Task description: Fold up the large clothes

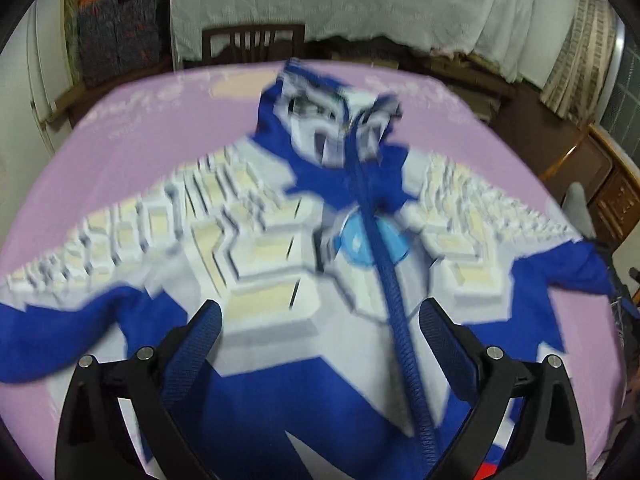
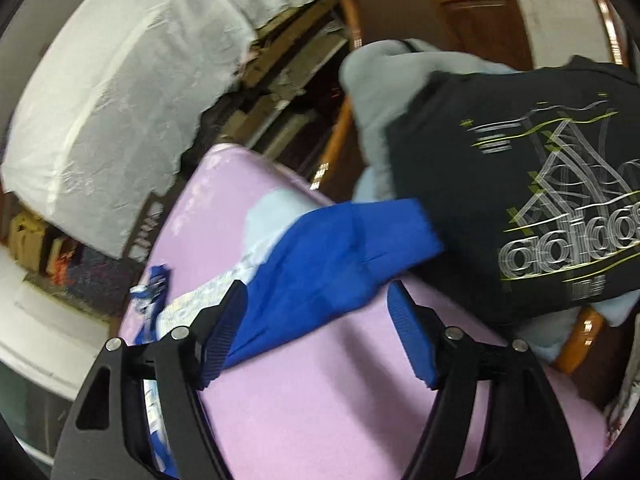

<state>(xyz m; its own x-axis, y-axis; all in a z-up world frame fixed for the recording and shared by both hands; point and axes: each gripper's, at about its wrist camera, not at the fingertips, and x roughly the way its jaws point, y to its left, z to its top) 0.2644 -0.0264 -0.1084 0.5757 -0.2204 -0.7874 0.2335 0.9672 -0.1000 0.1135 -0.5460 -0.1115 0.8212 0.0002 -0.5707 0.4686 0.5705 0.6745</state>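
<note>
Two grippers over a blue-and-white zip jacket [image 1: 320, 216] spread flat, front up, on a pink table cover [image 1: 132, 128]. Left gripper [image 1: 320, 320] wide open, empty, above the lower chest beside the zipper. Right gripper [image 2: 316, 308] open around the blue sleeve cuff [image 2: 340, 248], pads not pressing it.

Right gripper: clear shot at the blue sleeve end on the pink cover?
Probably yes. The right gripper is open, and the blue sleeve end lies flat on the pink cover just beyond its fingertips. The black garment sits beside it, not over it.
</note>
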